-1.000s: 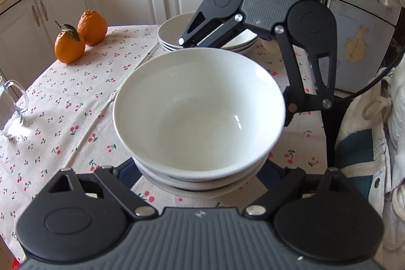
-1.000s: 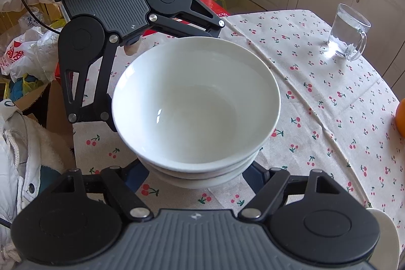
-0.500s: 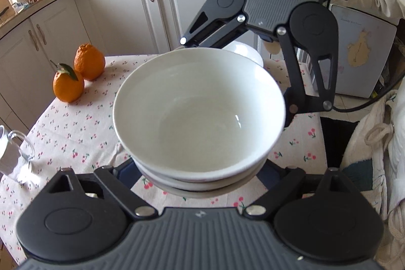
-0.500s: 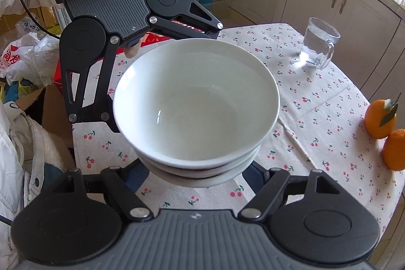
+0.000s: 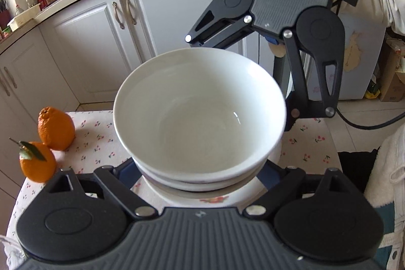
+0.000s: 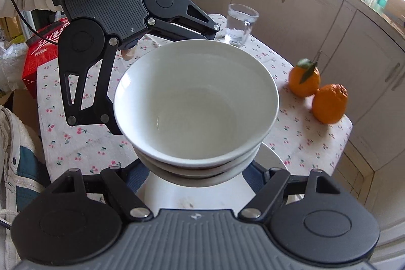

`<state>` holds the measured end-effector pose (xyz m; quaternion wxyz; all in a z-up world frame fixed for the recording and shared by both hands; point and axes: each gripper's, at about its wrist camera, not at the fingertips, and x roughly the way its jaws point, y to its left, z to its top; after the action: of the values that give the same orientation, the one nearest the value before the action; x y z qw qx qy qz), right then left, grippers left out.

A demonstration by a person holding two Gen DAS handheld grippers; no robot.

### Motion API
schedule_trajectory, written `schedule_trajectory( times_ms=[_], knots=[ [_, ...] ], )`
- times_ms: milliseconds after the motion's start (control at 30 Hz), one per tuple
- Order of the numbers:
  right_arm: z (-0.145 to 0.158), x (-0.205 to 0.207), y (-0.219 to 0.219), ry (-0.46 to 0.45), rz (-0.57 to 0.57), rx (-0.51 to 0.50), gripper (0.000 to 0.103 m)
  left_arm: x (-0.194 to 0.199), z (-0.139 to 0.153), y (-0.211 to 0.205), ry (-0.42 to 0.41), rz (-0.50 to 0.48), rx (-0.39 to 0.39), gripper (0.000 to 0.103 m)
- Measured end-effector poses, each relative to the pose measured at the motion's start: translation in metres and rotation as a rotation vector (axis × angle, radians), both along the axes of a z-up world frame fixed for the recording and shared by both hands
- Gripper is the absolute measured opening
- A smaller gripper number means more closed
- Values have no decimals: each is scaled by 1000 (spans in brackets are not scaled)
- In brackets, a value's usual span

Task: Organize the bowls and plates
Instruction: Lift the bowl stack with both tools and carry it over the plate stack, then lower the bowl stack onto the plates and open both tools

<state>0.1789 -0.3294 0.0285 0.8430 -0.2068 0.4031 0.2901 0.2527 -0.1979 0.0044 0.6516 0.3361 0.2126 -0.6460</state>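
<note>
A stack of white bowls (image 5: 200,113) hangs above the table, held from two opposite sides. My left gripper (image 5: 200,175) is shut on the lower part of the stack, its fingertips hidden under the rim. Facing it, my right gripper (image 6: 200,170) is shut on the same stack of bowls (image 6: 197,103). Straight below lies a pile of white plates (image 5: 227,198), mostly covered by the bowls. In the right wrist view the plates (image 6: 162,196) show as a white disc under the stack. Whether the bowls touch the plates I cannot tell.
Two oranges (image 6: 303,80) (image 6: 329,103) sit on the cherry-print tablecloth (image 6: 76,138) close to the plates. A glass mug (image 6: 239,25) stands at the table's far side. White cabinets ring the table. A red box (image 6: 38,55) lies beyond its left edge.
Both grippers carried the bowl stack across the table and slightly up. The plates, earlier beyond the bowls, now lie underneath them, and the oranges are nearer. The grip is unchanged.
</note>
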Motion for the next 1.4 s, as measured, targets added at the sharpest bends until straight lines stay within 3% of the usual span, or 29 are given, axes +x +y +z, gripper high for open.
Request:
schedule_trajectory(
  times_ms=[267,833,1267,1400],
  knots=[
    [-19,-2,-39,52,-64,22,84,7,-20,-30,44,-28,32,93],
    [-35,14,-47,104,-90,81,83,24,-32,-39,130,6,58,93],
    [-37,12,-39,82,-107,25,83,20,-41,-33,123,27,30,94],
    [-36,10,-39,78,-132,28,84,12,-40,-29,65,38,14,96]
  ],
)
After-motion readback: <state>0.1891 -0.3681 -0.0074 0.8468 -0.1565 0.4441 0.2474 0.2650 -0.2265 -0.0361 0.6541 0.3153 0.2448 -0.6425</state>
